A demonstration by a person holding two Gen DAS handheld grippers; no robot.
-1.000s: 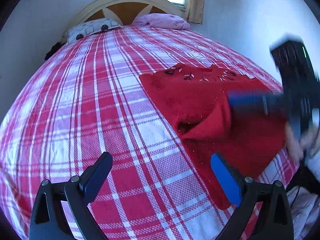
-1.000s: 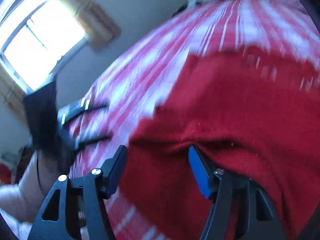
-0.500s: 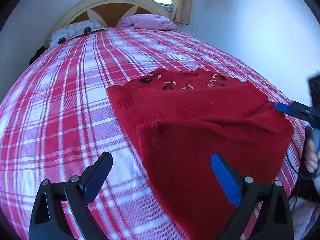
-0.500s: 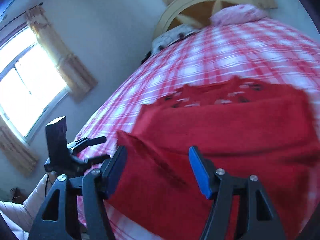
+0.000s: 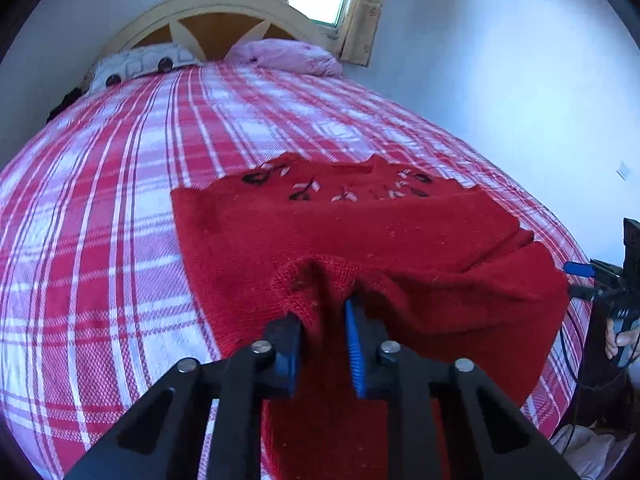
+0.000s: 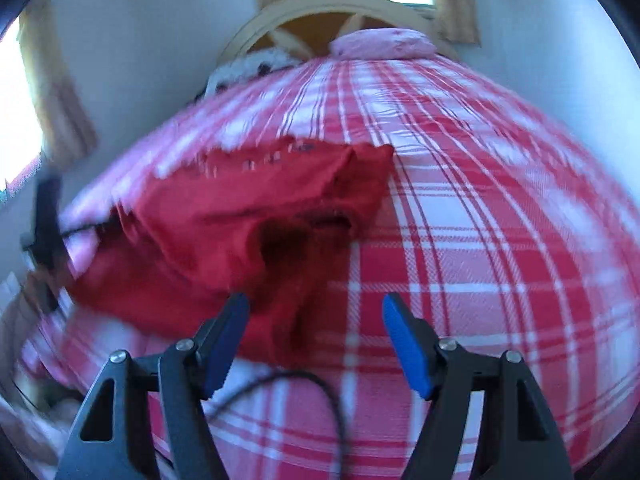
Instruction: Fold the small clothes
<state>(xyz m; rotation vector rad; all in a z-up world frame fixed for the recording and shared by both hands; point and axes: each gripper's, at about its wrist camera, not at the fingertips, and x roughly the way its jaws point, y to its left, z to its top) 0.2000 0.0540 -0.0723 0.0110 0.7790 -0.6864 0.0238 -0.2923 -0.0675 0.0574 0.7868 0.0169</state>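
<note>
A red knitted sweater (image 5: 360, 236) with dark and white embroidery near its collar lies on the red and white plaid bed (image 5: 120, 220). My left gripper (image 5: 322, 320) is shut on a bunched fold of the sweater's near edge. In the right wrist view the sweater (image 6: 240, 216) lies crumpled to the left and ahead, with a dark sleeve opening facing me. My right gripper (image 6: 316, 320) is open and empty above the plaid sheet, just right of the sweater's near edge. It also shows at the right edge of the left wrist view (image 5: 588, 276).
A cream wooden headboard (image 5: 224, 12) and two pillows (image 5: 288, 56) stand at the far end of the bed. White walls and a curtained window lie behind. A black cable (image 6: 304, 392) runs across the sheet below my right gripper.
My left gripper closed on the sweater's near edge; it was open before. My right gripper let go of the sweater, pulled back and swung to the right side.
</note>
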